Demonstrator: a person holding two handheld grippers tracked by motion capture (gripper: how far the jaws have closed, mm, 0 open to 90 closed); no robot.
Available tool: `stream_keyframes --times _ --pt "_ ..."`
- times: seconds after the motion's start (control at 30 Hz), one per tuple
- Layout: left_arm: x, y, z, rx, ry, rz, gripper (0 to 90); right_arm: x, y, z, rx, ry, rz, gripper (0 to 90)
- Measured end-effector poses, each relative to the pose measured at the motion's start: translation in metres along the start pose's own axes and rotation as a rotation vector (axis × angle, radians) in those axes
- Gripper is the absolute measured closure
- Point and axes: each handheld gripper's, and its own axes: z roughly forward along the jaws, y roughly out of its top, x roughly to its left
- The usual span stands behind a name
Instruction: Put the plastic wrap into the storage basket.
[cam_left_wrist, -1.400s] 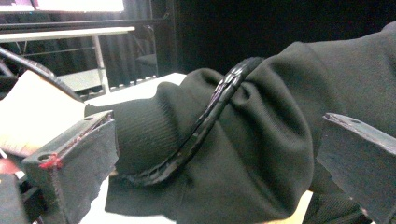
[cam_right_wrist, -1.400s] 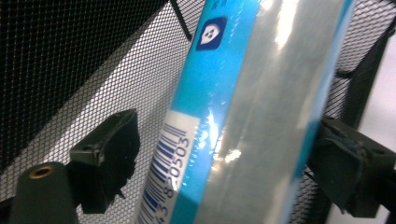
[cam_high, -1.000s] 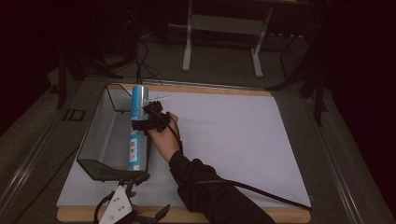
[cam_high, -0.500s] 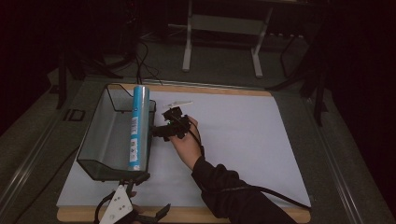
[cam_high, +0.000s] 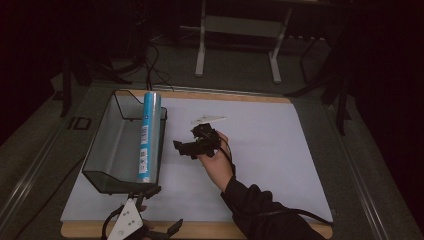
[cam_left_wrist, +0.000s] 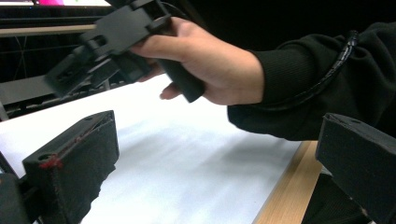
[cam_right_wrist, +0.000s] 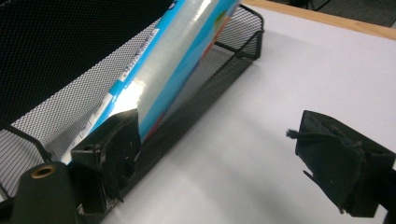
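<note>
Right gripper (cam_high: 186, 148) on the bench (cam_high: 280, 150), jaws wide, empty, just right of blue roll (cam_high: 149, 137) in mesh basket (cam_high: 107, 145); left gripper (cam_left_wrist: 210, 177) jaws wide

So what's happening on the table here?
A person holds a claw in each hand. The right claw is open and empty over the white sheet, beside the mesh basket. A long blue roll lies in the basket along its near wall. The left claw, open too, waits at the table's front edge.

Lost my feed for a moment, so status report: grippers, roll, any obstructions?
Right gripper open, nothing held, over the white sheet. Blue roll lying in the mesh basket. Left gripper open, empty. Nothing in the way.
</note>
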Motion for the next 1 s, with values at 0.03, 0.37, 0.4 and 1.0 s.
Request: stream_keyframes --times 0.03,0.37,0.4,1.0 --pt "0.0 0.0 0.0 0.001 0.0 0.0 0.3 -0.002 -0.002 -0.003 -0.003 -0.002 0.002 13.9" --pt "-0.001 0.0 0.001 0.006 -0.002 0.002 0.3 -0.022 -0.029 -0.026 0.02 -0.007 -0.001 13.8" --pt "-0.001 0.0 0.002 0.007 -0.001 0.003 0.3 -0.024 -0.032 -0.028 0.021 -0.011 -0.003 13.8" --pt "-0.001 -0.001 0.002 0.012 0.0 0.005 0.3 -0.049 -0.075 -0.061 0.032 0.003 0.023 12.8"
